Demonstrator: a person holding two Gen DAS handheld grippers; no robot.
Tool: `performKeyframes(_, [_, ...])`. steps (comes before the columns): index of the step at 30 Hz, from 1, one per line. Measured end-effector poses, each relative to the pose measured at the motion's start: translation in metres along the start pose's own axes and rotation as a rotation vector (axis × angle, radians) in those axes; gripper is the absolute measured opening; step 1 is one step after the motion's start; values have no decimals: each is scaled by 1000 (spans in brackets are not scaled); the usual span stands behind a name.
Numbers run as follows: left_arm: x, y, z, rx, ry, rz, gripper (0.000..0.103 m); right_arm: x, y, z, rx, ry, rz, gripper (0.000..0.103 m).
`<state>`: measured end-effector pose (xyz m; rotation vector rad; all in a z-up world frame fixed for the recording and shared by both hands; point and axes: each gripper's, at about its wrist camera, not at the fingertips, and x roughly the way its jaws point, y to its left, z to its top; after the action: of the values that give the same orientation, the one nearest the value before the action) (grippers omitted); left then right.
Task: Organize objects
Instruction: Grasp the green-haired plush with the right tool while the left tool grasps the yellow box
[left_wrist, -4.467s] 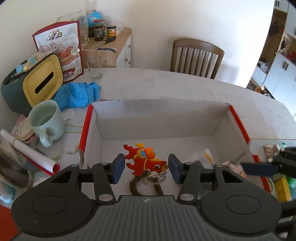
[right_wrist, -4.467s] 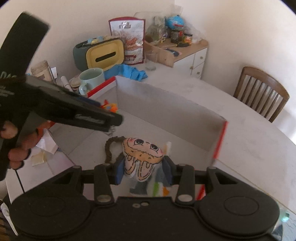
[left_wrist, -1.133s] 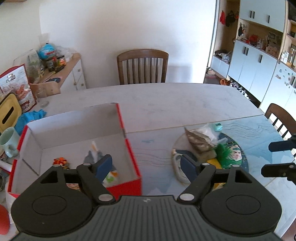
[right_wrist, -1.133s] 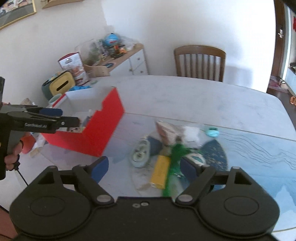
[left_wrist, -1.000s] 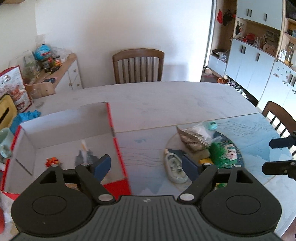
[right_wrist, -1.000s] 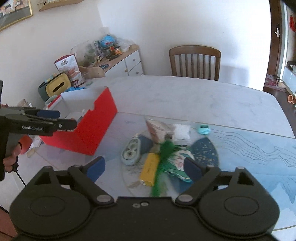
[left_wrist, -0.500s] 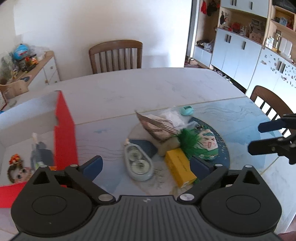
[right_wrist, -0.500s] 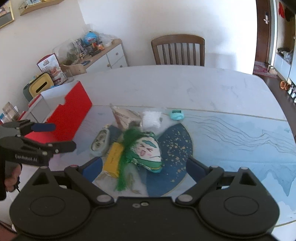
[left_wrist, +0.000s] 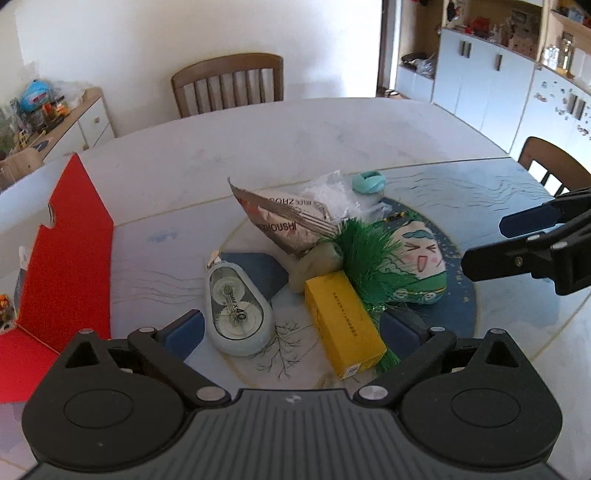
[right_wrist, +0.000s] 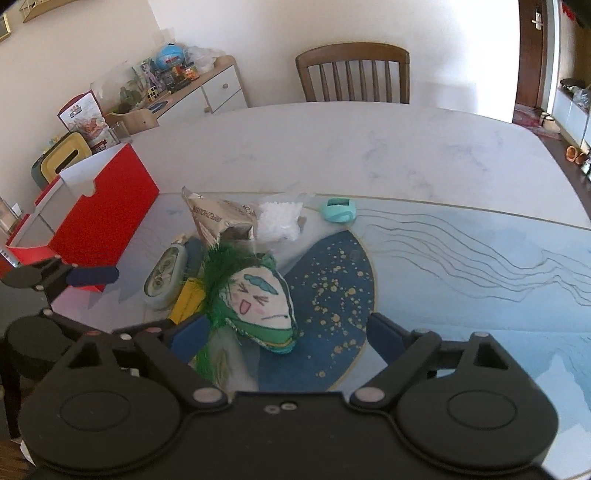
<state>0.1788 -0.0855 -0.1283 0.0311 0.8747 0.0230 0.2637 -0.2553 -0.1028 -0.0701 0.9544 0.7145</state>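
2 grippers hovered released over a pile on the desk.
The left gripper straddled the tape dispenser and yellow box; the right gripper, jaws just narrowing, bracketed the green plush, untouched. The red box stood beyond.

Both views look forward and steeply down from just behind their own jaws, near the surface. The left wrist view has the pile at the middle of the frame, the tape dispenser and yellow box lowest and closest, the red box at the left edge. The right wrist view sits closest to the green-haired doll at lower centre. Both share the pile, the red box and the chair at the top; each catches the other gripper at a side edge.
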Motion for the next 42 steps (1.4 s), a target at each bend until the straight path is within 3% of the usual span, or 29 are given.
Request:
performKeyframes(16, [11, -8, -5, -66, 41, 0, 102, 43, 5, 14, -33, 52, 91, 71])
performKeyframes(21, [12, -10, -4, -70, 48, 6, 102, 52, 8, 14, -60, 84, 107, 57])
performKeyframes(33, [14, -10, -2, -88, 40, 3, 102, 39, -13, 8, 1, 85, 166, 30])
performKeyframes(42, [21, -17, 3, -79, 50, -27, 101, 21, -44, 1, 41, 71, 152, 27])
